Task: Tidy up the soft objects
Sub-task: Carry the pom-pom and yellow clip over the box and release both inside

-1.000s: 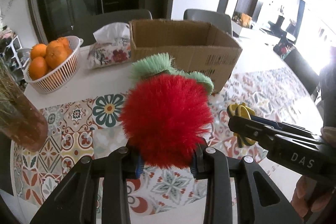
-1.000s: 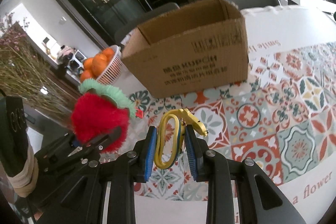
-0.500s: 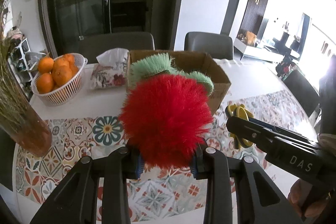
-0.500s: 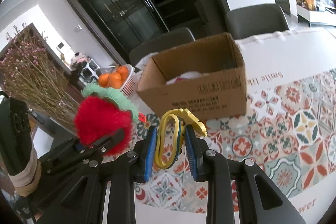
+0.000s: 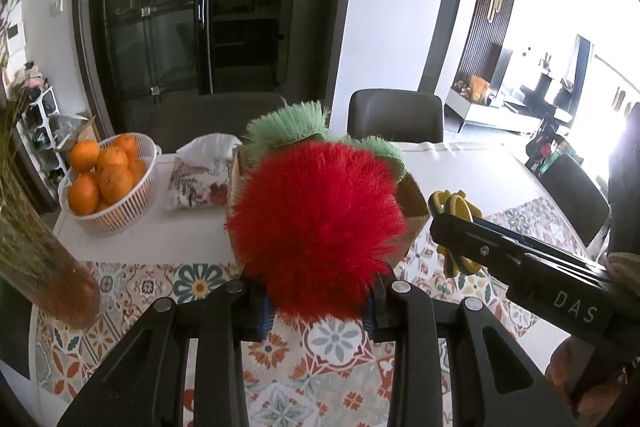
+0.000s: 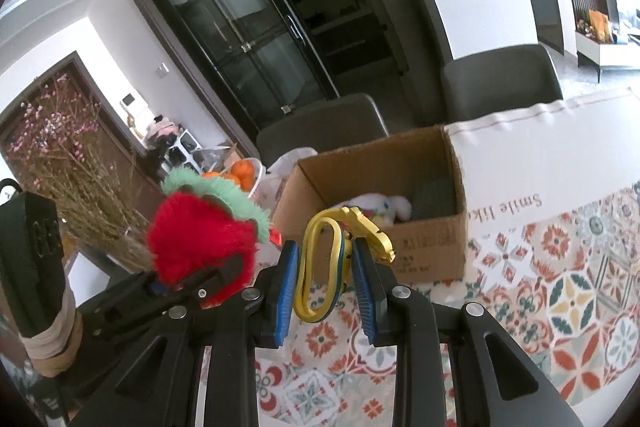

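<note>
My left gripper (image 5: 318, 303) is shut on a fluffy red plush strawberry (image 5: 316, 227) with green leaves, held above the patterned table; it also shows in the right wrist view (image 6: 200, 247). My right gripper (image 6: 326, 287) is shut on a yellow soft toy with a looped strap (image 6: 320, 267), seen from the side in the left wrist view (image 5: 456, 227). An open cardboard box (image 6: 424, 243) stands beyond both grippers, mostly hidden behind the strawberry in the left wrist view. A white plush toy (image 6: 380, 205) and a dark green item lie inside it.
A white basket of oranges (image 5: 104, 183) and a floral tissue pack (image 5: 200, 175) stand left of the box. A vase of dried flowers (image 5: 36, 251) stands at the near left. Grey chairs (image 5: 394, 115) line the far table edge.
Both grippers have risen with their toys, so the box looks lower and farther and its inside now shows in the right wrist view.
</note>
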Available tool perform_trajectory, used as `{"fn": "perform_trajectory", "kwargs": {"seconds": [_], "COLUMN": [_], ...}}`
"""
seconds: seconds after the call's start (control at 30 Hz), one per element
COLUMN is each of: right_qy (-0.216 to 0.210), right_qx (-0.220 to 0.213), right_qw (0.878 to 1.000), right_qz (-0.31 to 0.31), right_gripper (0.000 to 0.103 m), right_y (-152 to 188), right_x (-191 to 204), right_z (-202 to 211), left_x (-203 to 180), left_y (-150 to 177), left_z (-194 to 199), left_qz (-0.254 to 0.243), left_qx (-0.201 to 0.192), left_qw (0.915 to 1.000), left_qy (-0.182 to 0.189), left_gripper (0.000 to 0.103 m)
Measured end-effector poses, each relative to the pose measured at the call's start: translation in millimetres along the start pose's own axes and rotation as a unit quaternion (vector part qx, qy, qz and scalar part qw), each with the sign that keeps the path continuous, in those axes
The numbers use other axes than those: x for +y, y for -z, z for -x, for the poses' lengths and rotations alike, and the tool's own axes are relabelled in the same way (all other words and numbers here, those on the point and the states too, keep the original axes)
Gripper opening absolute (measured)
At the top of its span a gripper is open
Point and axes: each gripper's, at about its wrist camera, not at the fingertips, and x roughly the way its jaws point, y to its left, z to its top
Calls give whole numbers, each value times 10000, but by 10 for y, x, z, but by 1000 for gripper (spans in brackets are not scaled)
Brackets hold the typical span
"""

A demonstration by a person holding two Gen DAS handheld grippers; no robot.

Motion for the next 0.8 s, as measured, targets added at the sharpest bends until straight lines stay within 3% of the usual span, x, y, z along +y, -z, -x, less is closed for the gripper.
{"fn": "perform_trajectory", "kwargs": {"seconds": [0.5, 0.8], "right_qy": [177, 324], "right_qx": [142, 607], "right_qw": [9992, 9962], "right_qz": [338, 541], "right_gripper": [29, 29], "right_y": [-516, -762], "right_x": [-109, -246], "right_z": [-350, -781], "left_x": [54, 120], "left_y": [-426, -604], "left_z": [-515, -976], "left_qz": [117, 203], "left_qx": [220, 542], "left_qw": [9996, 9983], "left_qy": [124, 90], "left_gripper": [33, 33]}}
